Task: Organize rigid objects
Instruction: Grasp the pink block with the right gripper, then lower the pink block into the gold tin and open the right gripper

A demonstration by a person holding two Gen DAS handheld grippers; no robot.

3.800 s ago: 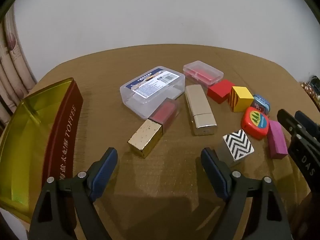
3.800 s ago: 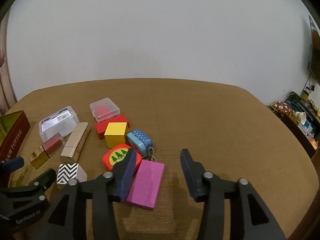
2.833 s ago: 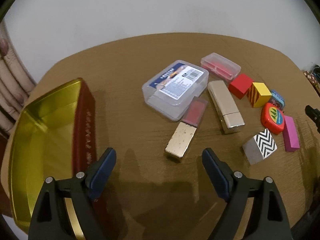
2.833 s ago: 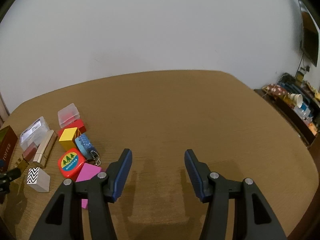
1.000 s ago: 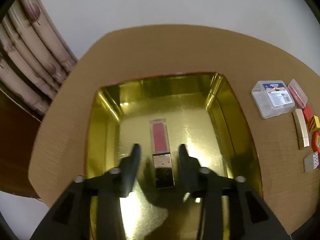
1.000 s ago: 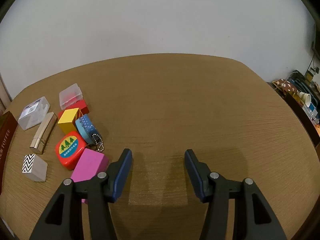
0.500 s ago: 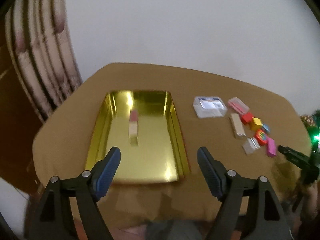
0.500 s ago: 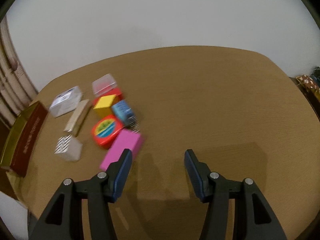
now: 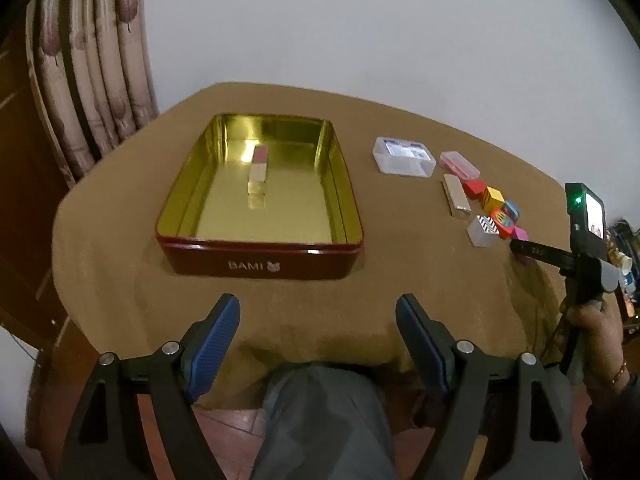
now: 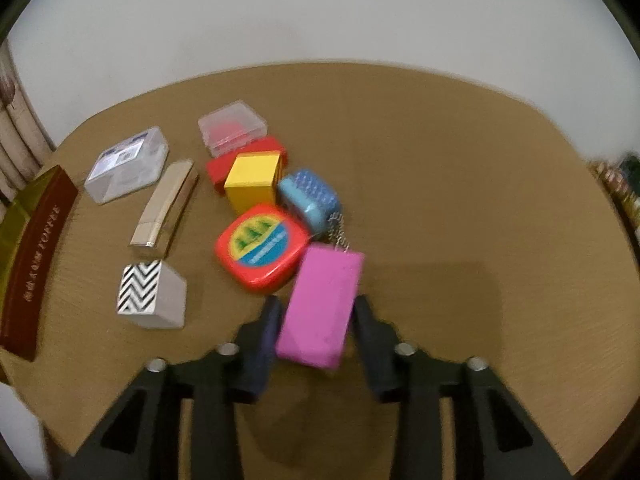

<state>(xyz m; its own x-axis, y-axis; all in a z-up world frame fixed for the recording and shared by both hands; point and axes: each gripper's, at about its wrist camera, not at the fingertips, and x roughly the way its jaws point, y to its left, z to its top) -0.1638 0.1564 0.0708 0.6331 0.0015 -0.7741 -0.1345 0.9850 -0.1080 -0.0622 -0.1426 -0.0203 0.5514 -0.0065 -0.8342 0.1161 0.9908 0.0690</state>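
The left gripper (image 9: 318, 338) has drawn back from the gold-lined tin (image 9: 340, 184), leaving the gold-and-pink lipstick (image 9: 258, 170) lying on the tin's floor, and it now hangs wide and empty over the near edge of the bench (image 9: 400, 128). Meanwhile the right gripper (image 10: 316, 334) has swung over to the cluster of small things toward the right side of the bench, and its jaws have just been closing around the pink block (image 10: 322, 304); the block sits between them, and the blue pads look to be right against its long sides, though the picture is blurred. From where I stand the risk is a poor hold: the pads appear to catch only the near end of the block, so it could pivot or slip out on the lift. The block's far end also touches the red tape measure (image 10: 262, 248) and lies on the chain of the blue case (image 10: 310, 198), so pulling it away could drag either one along. Around them lie the yellow cube (image 10: 252, 180), a red block (image 10: 218, 170), a small clear box with red inside (image 10: 232, 126), a larger clear labelled box (image 10: 128, 164), a gold tube (image 10: 166, 204) and a zigzag-patterned block (image 10: 150, 294). The zigzag block and the gold tube lie between the pink block and the tin, so the carry should go over them.
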